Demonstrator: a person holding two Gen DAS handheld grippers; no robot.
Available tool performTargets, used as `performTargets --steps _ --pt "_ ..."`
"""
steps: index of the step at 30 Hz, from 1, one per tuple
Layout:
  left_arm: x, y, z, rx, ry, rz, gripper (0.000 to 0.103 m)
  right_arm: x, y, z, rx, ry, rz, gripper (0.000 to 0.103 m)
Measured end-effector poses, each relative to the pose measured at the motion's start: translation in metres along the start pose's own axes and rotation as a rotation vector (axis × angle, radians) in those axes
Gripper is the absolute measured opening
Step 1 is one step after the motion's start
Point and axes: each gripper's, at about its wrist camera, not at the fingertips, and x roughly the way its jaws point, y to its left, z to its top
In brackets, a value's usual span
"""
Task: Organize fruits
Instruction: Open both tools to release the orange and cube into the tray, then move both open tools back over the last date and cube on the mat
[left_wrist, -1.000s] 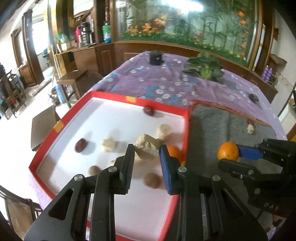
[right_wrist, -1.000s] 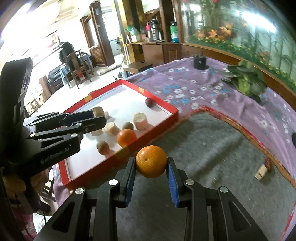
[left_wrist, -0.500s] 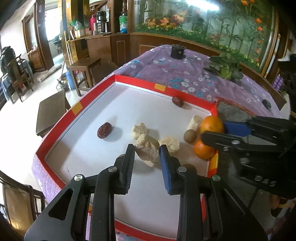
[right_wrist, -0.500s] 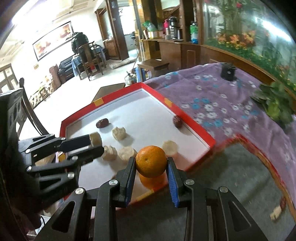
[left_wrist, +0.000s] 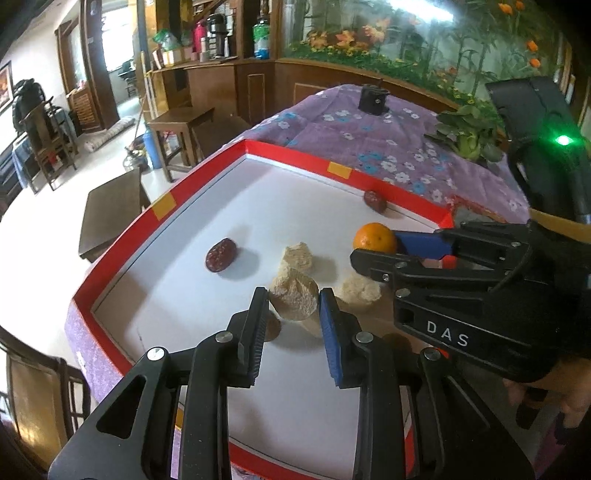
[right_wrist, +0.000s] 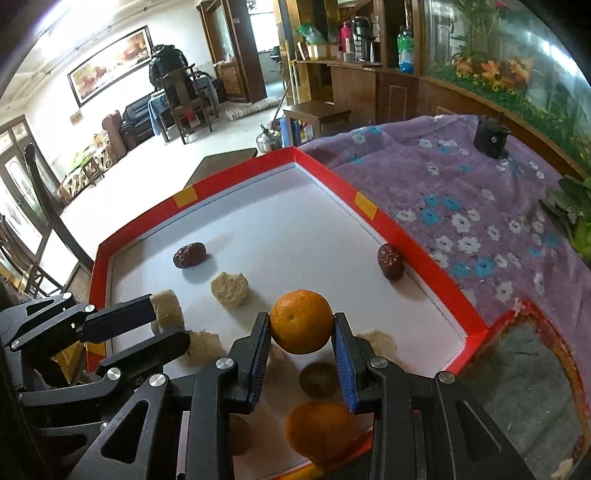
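The left hand-held gripper (left_wrist: 291, 314) grasps a rough beige lumpy chunk (left_wrist: 293, 297) above the white, red-rimmed tray (right_wrist: 402, 236). The right hand-held gripper (right_wrist: 301, 345) clamps a round orange fruit (right_wrist: 301, 321) over that tray, above another orange (right_wrist: 321, 432).

Purple floral tablecloth (right_wrist: 480, 206); black cup (right_wrist: 489, 136); leafy plant (left_wrist: 467, 134); kettle (right_wrist: 269, 141).

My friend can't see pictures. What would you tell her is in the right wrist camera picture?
The right gripper holds an orange above a red-rimmed white tray. In the tray lie two dark red dates, pale lumpy pieces and another orange, while the left gripper holds a pale piece.
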Motion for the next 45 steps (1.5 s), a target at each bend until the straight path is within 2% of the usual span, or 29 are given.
performTargets --steps 3,4,6,8,10,13,16,30,37,45 --pt "0.000 0.000 -0.001 -0.004 -0.007 0.025 0.029 -0.001 0.002 -0.001 -0.008 -0.001 0.001 0.042" --pt "0.001 0.000 -0.001 -0.008 -0.002 0.026 0.031 -0.003 0.002 -0.001 -0.009 -0.004 -0.006 0.042" --pt "0.000 0.002 0.000 -0.016 -0.001 0.037 0.038 -0.007 0.002 -0.003 -0.011 -0.007 -0.016 0.042" --pt "-0.001 0.004 0.000 -0.023 -0.002 0.042 0.053 -0.014 -0.001 -0.007 0.000 -0.015 -0.023 0.042" --pt "-0.003 0.003 0.000 -0.029 -0.012 0.038 0.058 -0.026 -0.005 -0.011 0.015 -0.036 -0.033 0.042" --pt "-0.008 -0.005 0.001 -0.014 -0.028 0.044 0.058 -0.044 -0.008 -0.018 0.031 -0.064 -0.034 0.043" --pt "-0.013 -0.016 0.002 0.011 -0.044 0.044 0.058 -0.065 -0.014 -0.029 0.043 -0.091 -0.049 0.047" --pt "-0.026 -0.101 0.006 0.113 -0.070 -0.052 0.059 -0.129 -0.070 -0.097 0.193 -0.125 -0.179 0.051" --pt "-0.021 -0.154 0.005 0.173 -0.047 -0.125 0.059 -0.159 -0.109 -0.149 0.293 -0.112 -0.243 0.051" --pt "-0.008 -0.215 0.002 0.248 0.021 -0.246 0.059 -0.191 -0.162 -0.205 0.436 -0.115 -0.300 0.051"
